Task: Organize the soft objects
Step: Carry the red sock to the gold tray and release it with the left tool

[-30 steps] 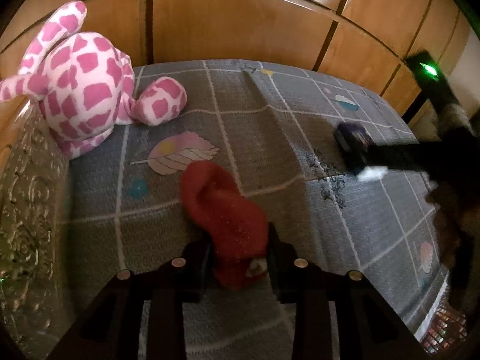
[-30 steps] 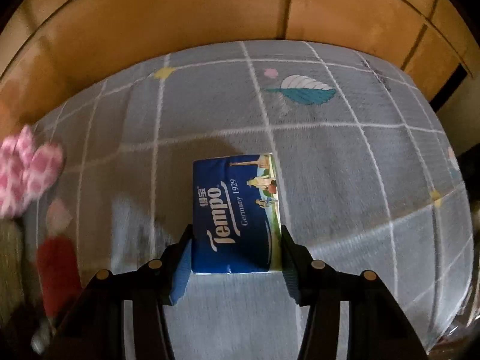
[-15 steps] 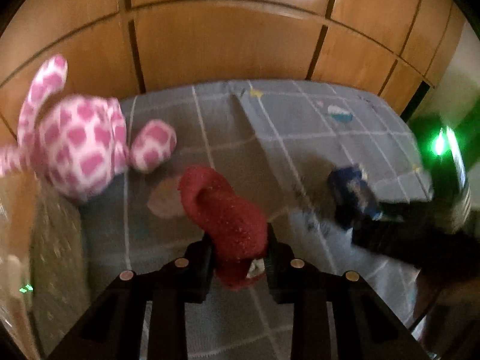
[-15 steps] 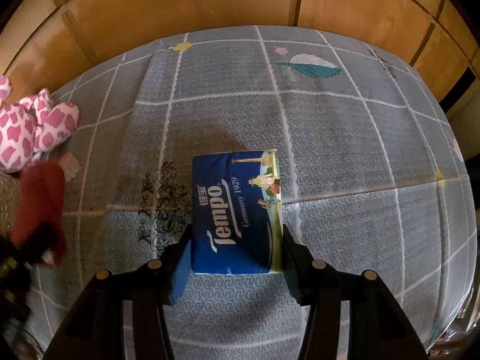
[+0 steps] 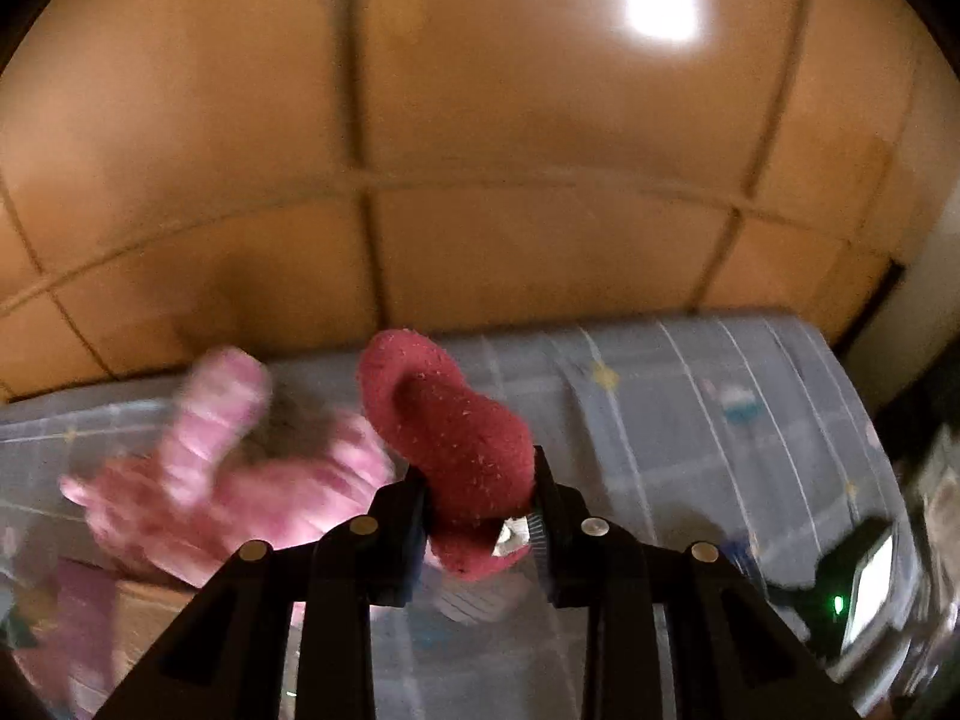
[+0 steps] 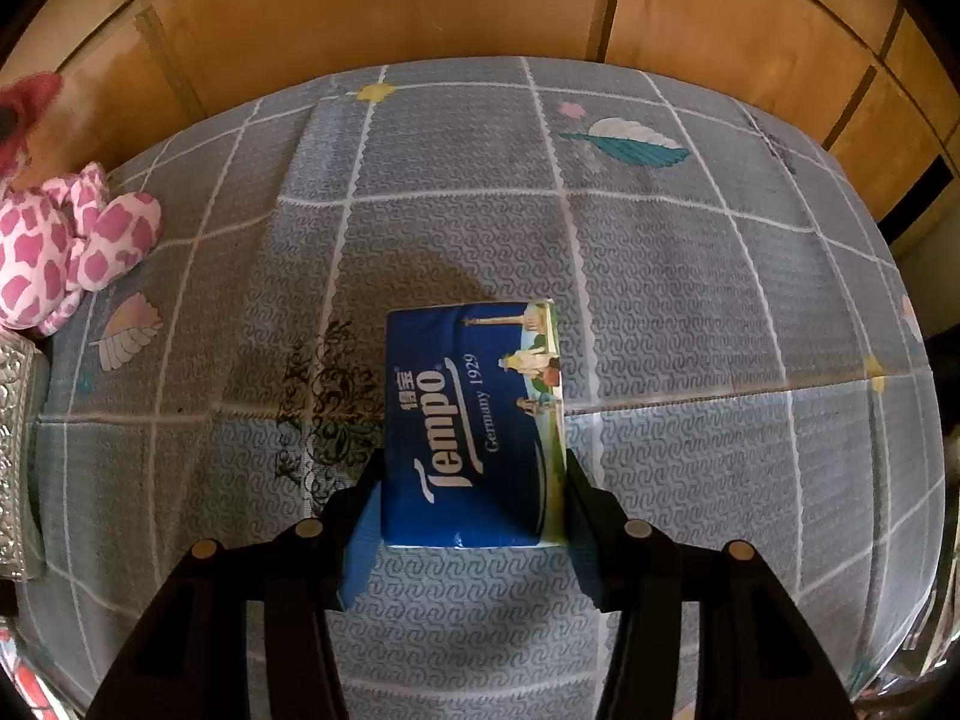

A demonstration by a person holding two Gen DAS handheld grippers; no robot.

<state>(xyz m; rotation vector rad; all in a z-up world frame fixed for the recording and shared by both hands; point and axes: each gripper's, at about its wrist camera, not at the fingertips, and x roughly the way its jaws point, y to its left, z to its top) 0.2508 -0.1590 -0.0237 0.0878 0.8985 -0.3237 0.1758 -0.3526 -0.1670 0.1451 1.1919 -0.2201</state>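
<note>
2 claws, 1 soft item gripped in each, over a grey bed.

L claw (image 5: 480, 504) clamped 1 fuzzy red sock (image 5: 456, 432), lifted clear of the bed (image 5: 720, 420); R claw (image 6: 474, 498) squeezed 1 glossy blue rectangular tissue pack (image 6: 468, 420) resting on the quilted grid-pattern cover; 1 pink-and-white patchy plush toy (image 6: 54, 246) sat at the far left edge by wood panels (image 6: 390, 6).

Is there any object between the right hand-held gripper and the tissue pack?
No. The right hand-held gripper is already shut on the Tempo tissue pack, one finger on each side, so nothing visible stands between them.
</note>
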